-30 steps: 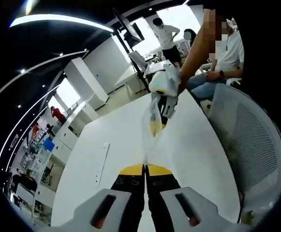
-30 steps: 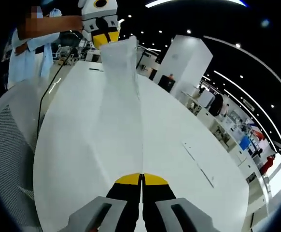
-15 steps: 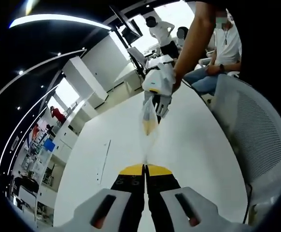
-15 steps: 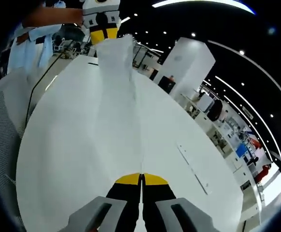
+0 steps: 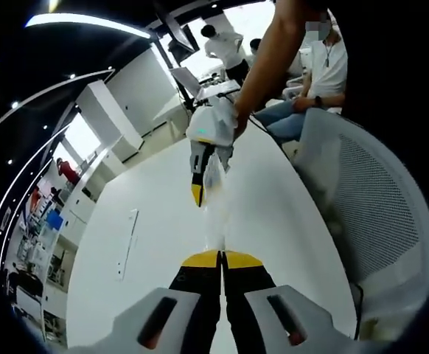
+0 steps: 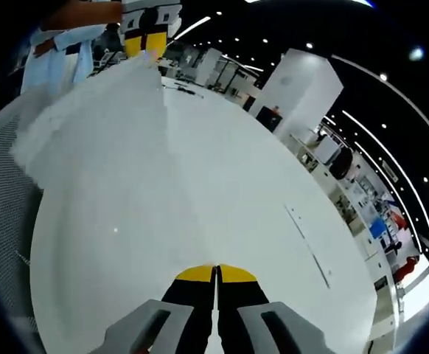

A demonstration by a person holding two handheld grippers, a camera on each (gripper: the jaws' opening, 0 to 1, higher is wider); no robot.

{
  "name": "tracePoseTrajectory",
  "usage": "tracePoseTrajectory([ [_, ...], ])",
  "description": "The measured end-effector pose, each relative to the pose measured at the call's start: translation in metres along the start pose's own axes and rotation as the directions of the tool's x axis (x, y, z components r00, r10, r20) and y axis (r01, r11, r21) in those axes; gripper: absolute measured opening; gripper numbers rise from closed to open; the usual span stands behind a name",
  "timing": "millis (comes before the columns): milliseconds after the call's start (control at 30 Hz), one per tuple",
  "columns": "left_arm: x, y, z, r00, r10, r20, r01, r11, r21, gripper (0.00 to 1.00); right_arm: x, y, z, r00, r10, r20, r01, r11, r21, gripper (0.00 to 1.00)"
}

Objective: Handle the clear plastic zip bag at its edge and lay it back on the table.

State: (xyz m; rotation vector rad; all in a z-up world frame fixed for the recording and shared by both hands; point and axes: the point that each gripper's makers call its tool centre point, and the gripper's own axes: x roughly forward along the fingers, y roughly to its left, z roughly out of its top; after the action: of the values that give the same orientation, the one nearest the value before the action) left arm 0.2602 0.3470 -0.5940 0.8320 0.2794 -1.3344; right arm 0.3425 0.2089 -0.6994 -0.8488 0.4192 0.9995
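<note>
Left gripper view, near to far: the left gripper (image 5: 222, 259) has its yellow-tipped jaws pressed together on one edge of the bag (image 5: 216, 203), which runs away from them as a thin, nearly edge-on clear strip above the white table (image 5: 148, 221). At the strip's far end the right gripper (image 5: 198, 193) points down, its jaws pinched on the opposite edge, with the person's arm (image 5: 270, 63) behind it. A white mesh chair (image 5: 369, 199) stands beside the table, and seated people show further back.

Right gripper view: the right gripper's own jaws sit closed at the bottom, and the bag (image 6: 111, 133) spreads from them as a broad, hazy sheet up to the left gripper (image 6: 144, 53) at the far end, whose jaws look closed on that edge. Beyond lie a pillar (image 6: 292, 92) and rows of desks.

Judging by this, the bag is stretched between both grippers, seemingly clear of the table, so the holding step is in hand and the laying-down is not yet done. The next move calls for lowering both ends together, keeping the film flat and taut until it rests on the table, then parting the jaws without dragging it.
</note>
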Motion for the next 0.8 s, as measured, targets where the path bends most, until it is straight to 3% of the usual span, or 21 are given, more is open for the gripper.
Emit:
tracePoseTrajectory([
  [200,0.011,-0.023,-0.007,0.998,-0.05,-0.028,0.05,0.999,0.004,0.0,0.0,0.012,-0.017,0.999,0.022,-0.037,-0.021,1.0,0.005,0.0],
  [467,0.026,-0.041,-0.021,0.995,-0.074,-0.06,0.074,0.997,-0.006,0.0,-0.002,0.014,-0.018,1.0,0.011,-0.029,-0.01,0.999,0.052,0.0],
  [667,0.032,-0.045,-0.031,0.996,-0.056,-0.07,0.054,0.998,-0.035,0.0,-0.009,0.015,-0.014,1.0,-0.007,-0.008,0.008,0.989,0.146,0.01],
  [800,0.035,-0.049,-0.037,0.996,-0.045,-0.076,0.042,0.998,-0.046,0.0,-0.016,0.016,-0.009,1.0,-0.022,0.014,0.018,0.966,0.257,0.06],
])
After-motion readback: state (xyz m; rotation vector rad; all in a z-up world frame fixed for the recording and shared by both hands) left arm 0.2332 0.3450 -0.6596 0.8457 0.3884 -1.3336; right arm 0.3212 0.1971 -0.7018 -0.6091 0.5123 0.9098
